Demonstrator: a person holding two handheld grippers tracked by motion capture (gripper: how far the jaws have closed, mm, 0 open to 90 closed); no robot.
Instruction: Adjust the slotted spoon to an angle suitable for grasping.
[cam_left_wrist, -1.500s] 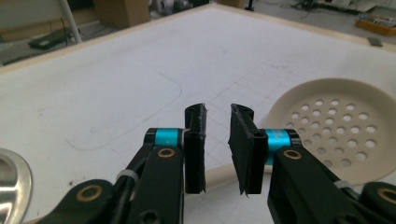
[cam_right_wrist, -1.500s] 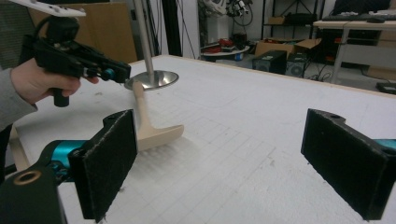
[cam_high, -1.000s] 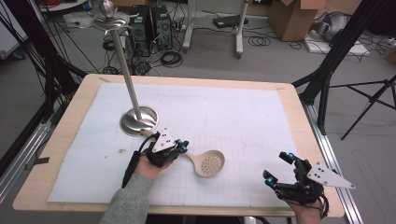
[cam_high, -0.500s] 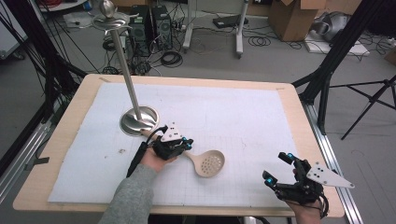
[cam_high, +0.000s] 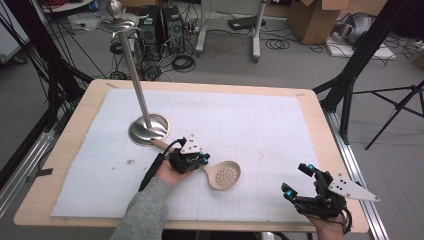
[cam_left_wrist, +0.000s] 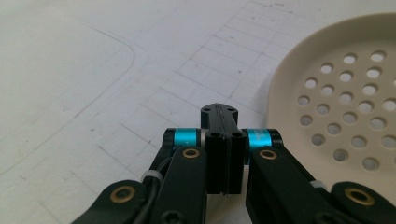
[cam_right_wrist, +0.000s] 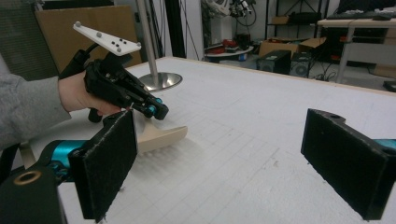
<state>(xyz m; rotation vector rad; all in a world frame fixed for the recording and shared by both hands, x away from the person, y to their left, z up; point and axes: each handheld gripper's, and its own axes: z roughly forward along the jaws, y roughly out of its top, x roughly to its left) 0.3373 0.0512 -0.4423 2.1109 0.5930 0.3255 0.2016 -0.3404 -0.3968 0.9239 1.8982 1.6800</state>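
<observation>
Your left gripper (cam_high: 200, 159) sits just in front of the stand (cam_high: 148, 128), low over the white mat (cam_high: 250, 125) that covers the tabletop (cam_high: 65, 145), and its jaws are pressed together; in the left gripper view the two pads meet with nothing seen between them. The spoon (cam_high: 220, 174), beige with a perforated bowl, lies flat on the mat with its handle running under your left gripper toward the stand's round base and its bowl on the far side of the gripper from the stand. In the left gripper view (cam_left_wrist: 219, 116) the closed tips point at the mat just beside the bowl (cam_left_wrist: 345, 102), whether they touch the handle you cannot tell. Your right gripper (cam_high: 296, 180) is well apart from the stand, near the tabletop's front right edge, with its jaws spread wide and nothing between them. In the right gripper view (cam_right_wrist: 224, 154) the open pads frame your left hand (cam_right_wrist: 81, 95), the spoon (cam_right_wrist: 159, 135) and the stand (cam_right_wrist: 159, 79) behind them
</observation>
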